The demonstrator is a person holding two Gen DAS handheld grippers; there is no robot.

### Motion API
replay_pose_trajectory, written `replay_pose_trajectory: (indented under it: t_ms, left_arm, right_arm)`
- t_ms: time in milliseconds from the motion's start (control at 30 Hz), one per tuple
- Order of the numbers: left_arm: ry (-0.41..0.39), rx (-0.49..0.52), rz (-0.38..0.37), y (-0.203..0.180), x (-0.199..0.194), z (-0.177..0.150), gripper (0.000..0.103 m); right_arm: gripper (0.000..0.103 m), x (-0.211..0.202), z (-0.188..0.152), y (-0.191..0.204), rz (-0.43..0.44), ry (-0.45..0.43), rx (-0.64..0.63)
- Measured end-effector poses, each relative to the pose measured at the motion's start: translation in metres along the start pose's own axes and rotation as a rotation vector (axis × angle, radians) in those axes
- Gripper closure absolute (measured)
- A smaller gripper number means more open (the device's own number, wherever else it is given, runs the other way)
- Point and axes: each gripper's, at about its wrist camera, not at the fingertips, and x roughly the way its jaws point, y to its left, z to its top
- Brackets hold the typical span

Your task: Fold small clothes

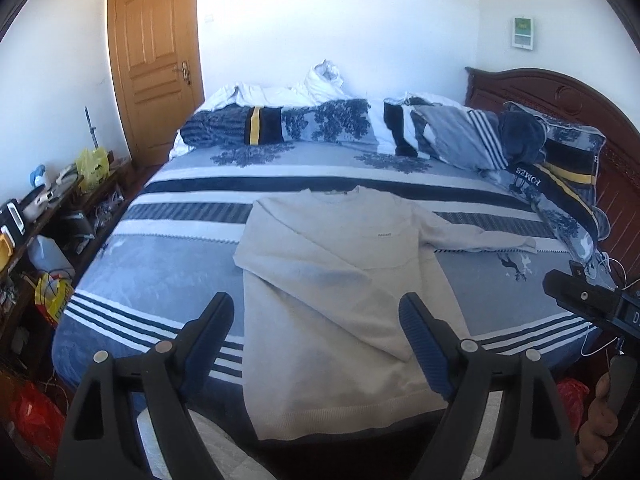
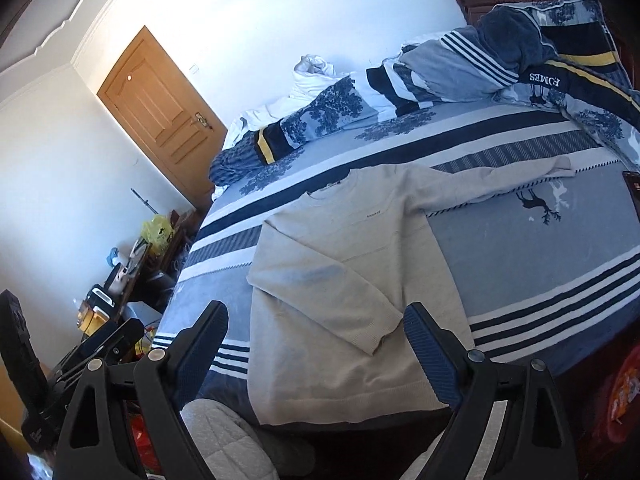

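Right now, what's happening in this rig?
A person holds a hand-held gripper in each hand over a bed, folding a cream sweater laid flat on it. One sleeve is already folded diagonally across the chest; the other sleeve lies stretched out toward the headboard side. The left hand-held gripper and right hand-held gripper are both open, above the sweater's lower half, holding nothing.

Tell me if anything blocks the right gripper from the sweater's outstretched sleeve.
Nothing visible does. The right gripper hangs open above the sweater, holding nothing. The outstretched sleeve lies flat on the bedspread, uncovered; the heaped quilt lies beyond it.
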Motion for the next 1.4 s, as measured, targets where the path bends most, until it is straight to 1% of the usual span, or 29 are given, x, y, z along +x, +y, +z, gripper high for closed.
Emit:
replay_pose_trajectory:
  t_ms: [133, 233, 367, 500, 567, 667, 700, 733, 767, 833, 967, 1000, 1033, 1100, 1167, 1200, 1233, 1267, 1300, 1333, 1367, 1400]
  left_arm:
    - [0.040, -0.006, 0.001, 0.001, 0.029, 0.000, 0.019]
    - [0.079, 0.004, 0.006, 0.001, 0.060, 0.002, 0.019]
    - [0.113, 0.021, 0.003, -0.006, 0.098, 0.009, 0.019]
    - [0.145, 0.029, -0.016, -0.017, 0.143, 0.017, 0.019]
    - [0.166, 0.034, -0.029, -0.026, 0.168, 0.021, 0.019]
    - [0.195, 0.042, -0.039, -0.038, 0.199, 0.025, 0.019]
    - [0.211, 0.040, -0.048, -0.043, 0.215, 0.026, 0.019]
    - [0.219, 0.038, -0.051, -0.046, 0.222, 0.026, 0.019]
    - [0.233, 0.035, -0.054, -0.050, 0.235, 0.027, 0.019]
    - [0.248, 0.032, -0.059, -0.055, 0.250, 0.027, 0.019]
    - [0.272, 0.021, -0.072, -0.063, 0.274, 0.019, 0.019]
    - [0.277, 0.019, -0.072, -0.062, 0.278, 0.017, 0.019]
    - [0.280, 0.019, -0.071, -0.062, 0.280, 0.015, 0.019]
    - [0.298, 0.022, -0.057, -0.061, 0.286, 0.010, 0.019]
    - [0.310, 0.018, -0.050, -0.060, 0.288, 0.006, 0.019]
    - [0.318, 0.016, -0.045, -0.059, 0.289, 0.003, 0.019]
    - [0.324, 0.018, -0.042, -0.058, 0.290, 0.003, 0.019]
    - [0.330, 0.019, -0.038, -0.058, 0.290, 0.002, 0.019]
    - [0.334, 0.020, -0.035, -0.058, 0.288, 0.001, 0.019]
    - [0.337, 0.021, -0.034, -0.059, 0.286, 0.001, 0.019]
    - [0.335, 0.022, -0.037, -0.059, 0.282, 0.002, 0.019]
    - [0.327, 0.023, -0.040, -0.060, 0.277, 0.004, 0.019]
  right_arm:
    - [0.011, 0.019, 0.004, -0.012, -0.007, 0.017, 0.008]
    - [0.014, 0.037, 0.012, -0.027, -0.002, 0.036, 0.037]
    - [0.016, 0.067, 0.026, -0.055, -0.001, 0.053, 0.083]
    - [0.020, 0.094, 0.049, -0.099, 0.001, 0.056, 0.161]
    - [0.024, 0.107, 0.065, -0.136, 0.013, 0.048, 0.241]
    - [0.028, 0.127, 0.093, -0.192, -0.007, 0.029, 0.342]
    - [0.028, 0.134, 0.101, -0.209, -0.021, 0.028, 0.367]
    - [0.029, 0.144, 0.112, -0.233, -0.049, 0.032, 0.394]
    - [0.032, 0.151, 0.121, -0.247, -0.071, 0.038, 0.405]
    - [0.034, 0.167, 0.139, -0.282, -0.115, 0.047, 0.427]
    - [0.039, 0.200, 0.173, -0.367, -0.190, 0.057, 0.524]
    - [0.039, 0.206, 0.179, -0.391, -0.208, 0.046, 0.566]
    - [0.039, 0.211, 0.187, -0.421, -0.243, 0.025, 0.625]
    - [0.039, 0.216, 0.195, -0.464, -0.287, -0.003, 0.701]
    - [0.039, 0.221, 0.201, -0.500, -0.360, -0.018, 0.766]
    - [0.040, 0.225, 0.203, -0.514, -0.362, -0.012, 0.790]
    - [0.044, 0.230, 0.203, -0.525, -0.349, -0.014, 0.821]
    - [0.050, 0.234, 0.203, -0.534, -0.338, -0.011, 0.836]
    - [0.054, 0.239, 0.204, -0.541, -0.340, -0.001, 0.839]
    - [0.064, 0.242, 0.206, -0.544, -0.353, 0.003, 0.834]
    - [0.078, 0.243, 0.208, -0.546, -0.363, 0.004, 0.832]
    - [0.088, 0.243, 0.209, -0.545, -0.359, 0.009, 0.827]
